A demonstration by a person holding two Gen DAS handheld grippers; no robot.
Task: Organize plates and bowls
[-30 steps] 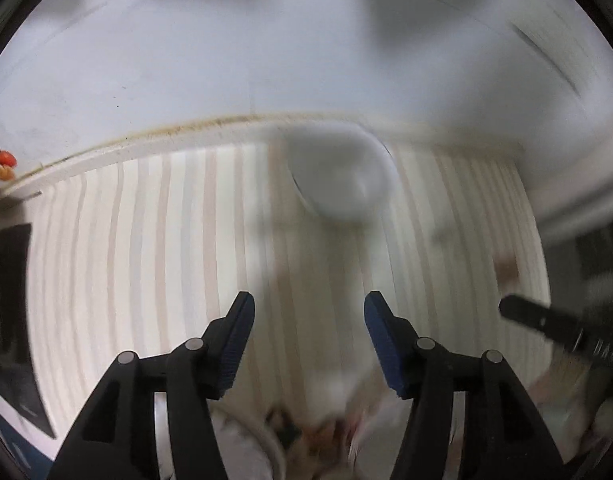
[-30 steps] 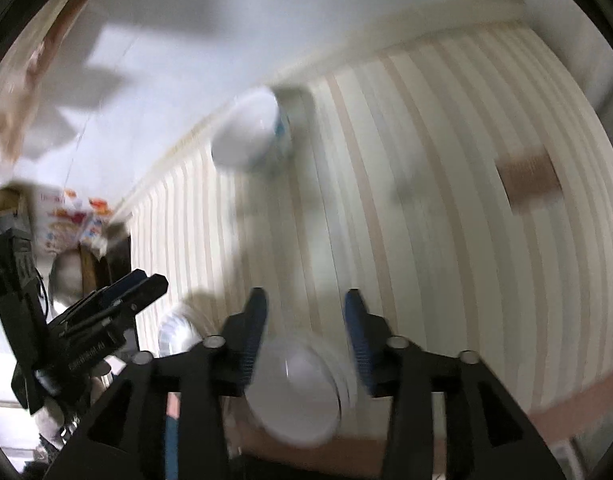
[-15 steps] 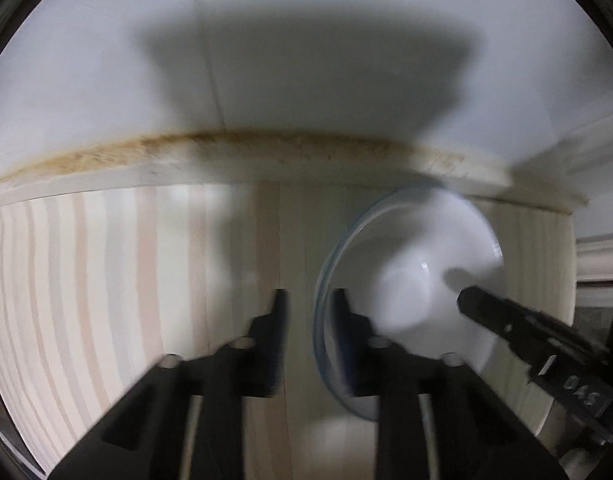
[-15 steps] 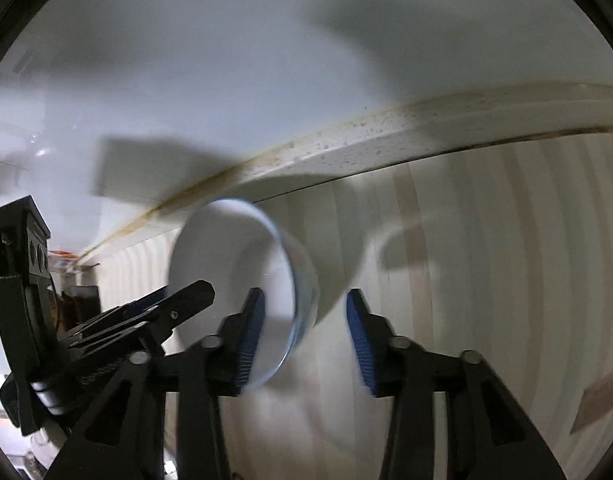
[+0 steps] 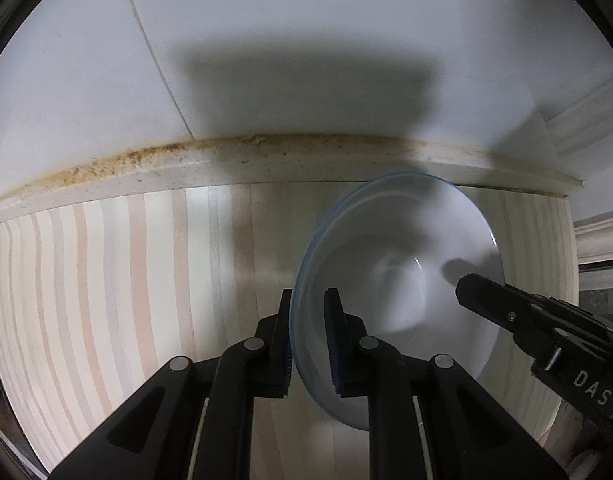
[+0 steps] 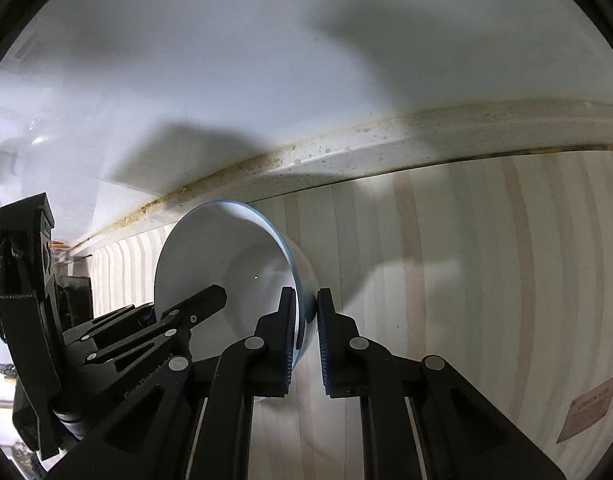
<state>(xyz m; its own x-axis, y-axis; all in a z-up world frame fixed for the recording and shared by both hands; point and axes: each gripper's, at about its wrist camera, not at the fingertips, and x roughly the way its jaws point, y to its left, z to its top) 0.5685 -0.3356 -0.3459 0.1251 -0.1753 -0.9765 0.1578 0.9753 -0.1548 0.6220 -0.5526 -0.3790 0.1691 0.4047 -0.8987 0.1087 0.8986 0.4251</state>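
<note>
A white bowl with a blue rim (image 5: 402, 280) stands on the striped desk (image 5: 126, 280), close to the desk's rear edge where a stained strip (image 5: 266, 156) meets the white wall (image 5: 306, 20). The left gripper (image 5: 309, 340) has its fingers closed on the bowl's left rim, one finger inside and one outside. The right gripper (image 6: 306, 336) has its fingers closed on the opposite rim (image 6: 294, 276), likewise straddling the bowl wall.

A pale countertop (image 5: 126, 300) with lengthwise beige and cream stripes runs ahead of the jaws to a stained, speckled raised edge (image 5: 266, 164). A round white bowl with a thin blue rim (image 5: 406, 272) rests on it between the jaws, and a small brown label (image 6: 590, 408) lies off to the right
</note>
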